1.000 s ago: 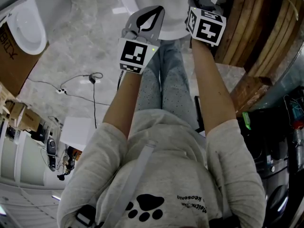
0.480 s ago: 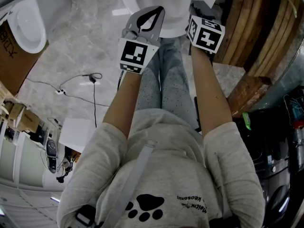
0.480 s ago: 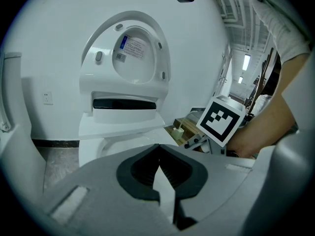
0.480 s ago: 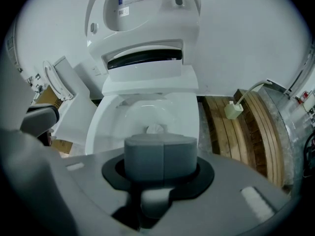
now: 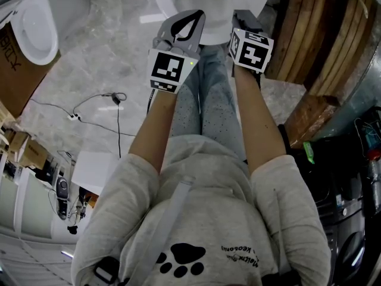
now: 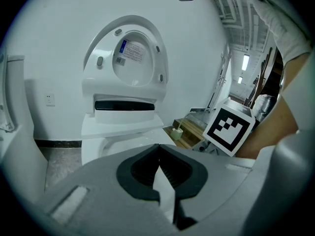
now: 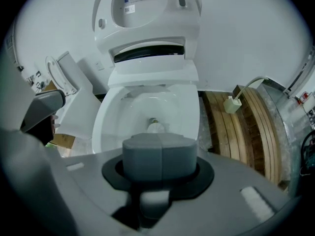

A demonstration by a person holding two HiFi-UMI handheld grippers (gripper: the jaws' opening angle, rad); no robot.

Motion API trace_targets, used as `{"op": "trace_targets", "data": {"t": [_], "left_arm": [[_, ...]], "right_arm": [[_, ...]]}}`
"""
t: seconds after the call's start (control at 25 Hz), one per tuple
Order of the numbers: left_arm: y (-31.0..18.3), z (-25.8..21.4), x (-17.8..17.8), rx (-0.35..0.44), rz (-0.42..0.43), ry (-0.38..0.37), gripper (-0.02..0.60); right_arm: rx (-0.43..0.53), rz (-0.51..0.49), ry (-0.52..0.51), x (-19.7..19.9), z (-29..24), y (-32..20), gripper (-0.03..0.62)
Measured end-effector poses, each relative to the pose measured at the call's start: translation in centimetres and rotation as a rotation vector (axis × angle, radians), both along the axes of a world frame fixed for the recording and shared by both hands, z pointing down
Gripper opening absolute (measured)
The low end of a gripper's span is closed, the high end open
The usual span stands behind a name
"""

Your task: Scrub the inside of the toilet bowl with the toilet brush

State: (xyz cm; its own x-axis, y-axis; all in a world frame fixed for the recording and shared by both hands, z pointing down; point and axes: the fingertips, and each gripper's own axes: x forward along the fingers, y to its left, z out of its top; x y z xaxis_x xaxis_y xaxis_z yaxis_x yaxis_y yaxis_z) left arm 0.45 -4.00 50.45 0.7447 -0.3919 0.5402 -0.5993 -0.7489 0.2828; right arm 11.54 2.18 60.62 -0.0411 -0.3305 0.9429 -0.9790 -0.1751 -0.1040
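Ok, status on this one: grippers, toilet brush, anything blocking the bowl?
Left gripper and right gripper jaws shut, nothing between. White ceramic toilet bowl ahead, lid raised. No brush made out. Nothing blocking.

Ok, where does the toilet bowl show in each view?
Head view: toilet bowl at the top edge, centre.
Left gripper view: left of centre, low, under the raised lid.
Right gripper view: dead centre, seen from above.
Shared landmark: wooden slats beside it, on its right in each picture.

The white toilet bowl (image 7: 125, 107) stands open and glossy, its lid (image 7: 147, 4) raised upright behind it.
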Motion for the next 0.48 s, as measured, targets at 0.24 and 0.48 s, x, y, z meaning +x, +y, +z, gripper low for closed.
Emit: {"op": "trace_targets", "data": {"t": [0.24, 0.48], "left_arm": [[0.6, -1.7, -0.3, 0.017, -0.004, 0.005, -0.011], [1.6, -4.3, -1.0, 0.027, -0.006, 0.002, -0.011]], "right_arm": [[-0.022, -0.054, 0.007, -1.4, -1.2, 1.2, 0.151], [-0.002, -0.104, 0.009, -2.5, -4.7, 1.3, 0.15]]}}
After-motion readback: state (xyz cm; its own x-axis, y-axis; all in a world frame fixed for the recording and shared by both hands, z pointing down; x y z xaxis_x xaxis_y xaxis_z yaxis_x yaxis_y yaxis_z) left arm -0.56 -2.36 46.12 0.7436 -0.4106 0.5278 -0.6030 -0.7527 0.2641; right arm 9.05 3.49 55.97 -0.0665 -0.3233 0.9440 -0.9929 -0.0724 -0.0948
